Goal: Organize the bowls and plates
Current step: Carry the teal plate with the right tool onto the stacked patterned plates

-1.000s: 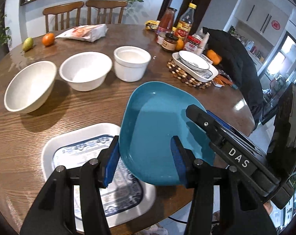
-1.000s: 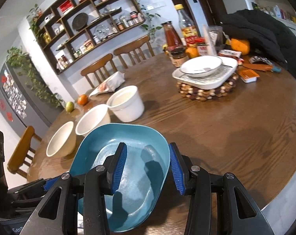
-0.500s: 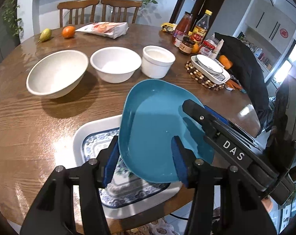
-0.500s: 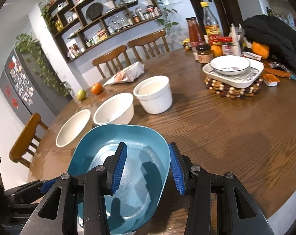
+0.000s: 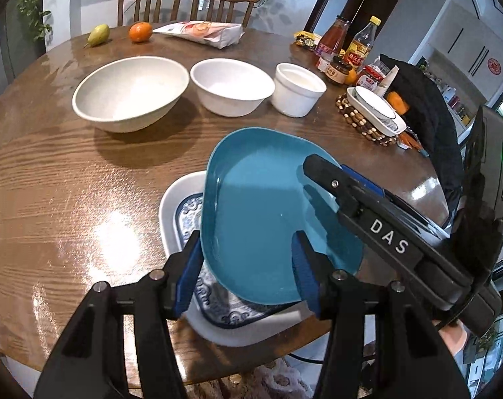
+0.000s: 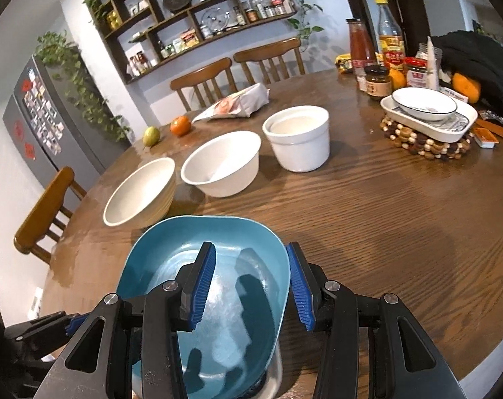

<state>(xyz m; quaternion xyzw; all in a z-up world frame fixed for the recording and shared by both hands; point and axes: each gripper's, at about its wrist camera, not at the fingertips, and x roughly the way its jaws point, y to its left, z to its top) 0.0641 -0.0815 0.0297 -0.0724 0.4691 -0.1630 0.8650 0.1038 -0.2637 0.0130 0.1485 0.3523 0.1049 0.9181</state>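
A teal plate (image 5: 264, 206) is held tilted over a white plate with blue pattern (image 5: 185, 212) near the table's front edge. My left gripper (image 5: 244, 272) straddles the teal plate's near left rim, one pad outside and one inside, jaws apart. My right gripper (image 6: 251, 282) straddles its right rim (image 6: 284, 266) the same way; the plate (image 6: 171, 252) fills the low middle of the right wrist view. Three white bowls stand in a row behind: a large one (image 5: 128, 93), a medium one (image 5: 231, 86) and a straight-sided one (image 5: 298, 88).
A small bowl on a white dish (image 5: 374, 109) sits on a beaded trivet at the right. Bottles and jars (image 5: 347, 56), a snack bag (image 5: 204, 31), an orange (image 5: 140, 31) and a pear (image 5: 98, 33) stand at the back. Dark clothing (image 5: 427, 109) lies at the right edge.
Both grippers and the teal plate have shifted left over the white patterned plate, covering more of it. The bowls have not moved on the table.
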